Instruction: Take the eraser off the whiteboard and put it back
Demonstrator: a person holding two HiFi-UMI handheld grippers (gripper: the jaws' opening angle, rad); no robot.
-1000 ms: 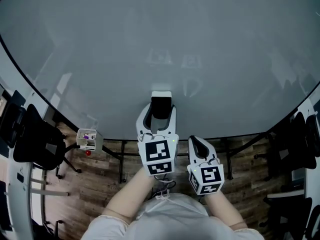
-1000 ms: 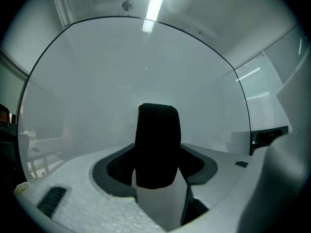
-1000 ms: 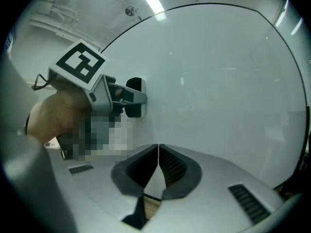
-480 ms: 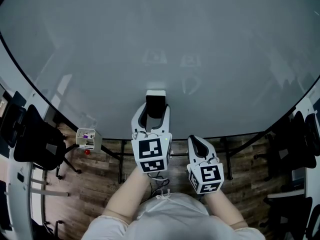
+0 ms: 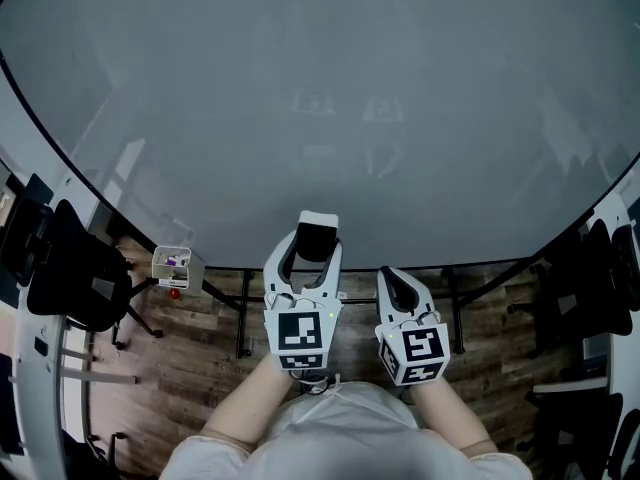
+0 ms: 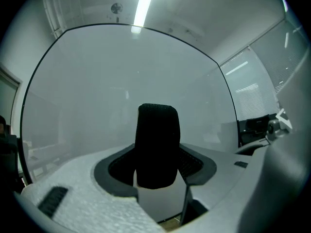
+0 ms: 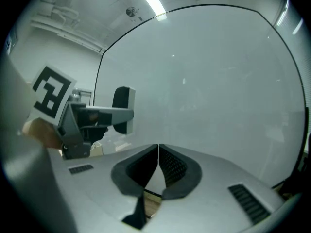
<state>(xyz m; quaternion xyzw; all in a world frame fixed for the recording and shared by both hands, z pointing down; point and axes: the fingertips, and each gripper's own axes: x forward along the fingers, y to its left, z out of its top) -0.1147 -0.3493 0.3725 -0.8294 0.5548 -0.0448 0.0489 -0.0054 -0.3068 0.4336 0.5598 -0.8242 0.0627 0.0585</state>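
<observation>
Grasping the eraser (image 5: 318,232) between its pads, the left gripper (image 5: 311,256) holds it upright before the whiteboard (image 5: 320,88), near the board's lower edge. The right gripper (image 5: 394,282), jaws clenched together on nothing, hovers just beside it.

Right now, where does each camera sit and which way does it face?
Head view: on the person's head, looking steeply down at the whiteboard; shows forearms, left gripper, right gripper.
Left gripper view: on the left gripper, facing the whiteboard; its jaws clamp the eraser.
Right gripper view: on the right gripper, facing the whiteboard; shut jaws.
Shared: all three show whiteboard and eraser.
</observation>
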